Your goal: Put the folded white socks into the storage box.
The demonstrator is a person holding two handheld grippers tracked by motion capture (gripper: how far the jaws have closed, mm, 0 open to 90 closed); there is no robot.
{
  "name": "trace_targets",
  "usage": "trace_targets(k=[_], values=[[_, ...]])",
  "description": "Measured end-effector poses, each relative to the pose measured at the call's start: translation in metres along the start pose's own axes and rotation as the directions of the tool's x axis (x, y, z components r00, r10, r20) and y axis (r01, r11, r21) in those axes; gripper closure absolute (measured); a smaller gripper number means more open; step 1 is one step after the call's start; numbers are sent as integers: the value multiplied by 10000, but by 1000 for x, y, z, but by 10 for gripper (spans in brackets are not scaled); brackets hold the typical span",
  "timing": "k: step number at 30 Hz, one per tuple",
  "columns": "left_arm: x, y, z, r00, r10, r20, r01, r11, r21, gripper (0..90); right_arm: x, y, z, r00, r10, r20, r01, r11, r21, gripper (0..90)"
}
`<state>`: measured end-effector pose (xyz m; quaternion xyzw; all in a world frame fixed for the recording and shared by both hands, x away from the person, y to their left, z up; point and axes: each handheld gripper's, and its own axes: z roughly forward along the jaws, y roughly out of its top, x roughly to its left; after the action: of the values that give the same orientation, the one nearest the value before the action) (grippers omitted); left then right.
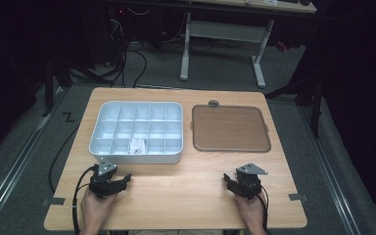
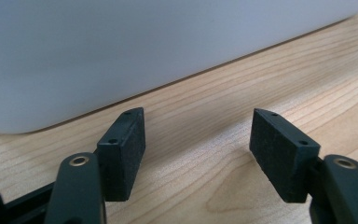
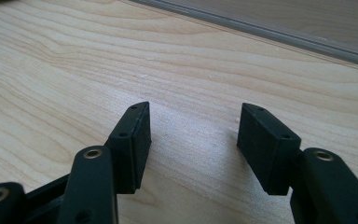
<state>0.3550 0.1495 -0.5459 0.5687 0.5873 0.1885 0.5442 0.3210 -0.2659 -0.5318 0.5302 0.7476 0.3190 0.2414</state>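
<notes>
Seemingly at rest near the lower edge of the high view, left gripper [image 1: 122,181] and right gripper [image 1: 226,179] both stand spread, nothing between their jaws. To start well, lift the left one clear over the near wall of the compartment tray [image 1: 127,157], left of centre. Pale grey, shallow, gridded, it holds one small whitish item [image 1: 137,145].

The high view is lit from above on the pale wooden table [image 1: 176,196], while the far floor and both sides sink into near-black, detail lost. The white compartmented plastic tray [image 1: 136,155] looks slightly washed out. In the gripper views, light is bright and even; soft shadows lie beneath the black jaws, the wood grain is sharp, and the tray's wall is a featureless blur.
</notes>
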Motion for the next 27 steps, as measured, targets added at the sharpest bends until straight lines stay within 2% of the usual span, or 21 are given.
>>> trace_targets(k=[7, 27], values=[[-1, -3, 1, 9996, 280, 18, -280, 9996, -77, 341, 0, 0, 0, 10000, -2, 2, 2, 10000, -1, 448], [-2, -3, 0, 9996, 247, 112, -247, 9997, -9, 320, 0, 0, 0, 10000, -32, -40, 32, 10000, 0, 435]])
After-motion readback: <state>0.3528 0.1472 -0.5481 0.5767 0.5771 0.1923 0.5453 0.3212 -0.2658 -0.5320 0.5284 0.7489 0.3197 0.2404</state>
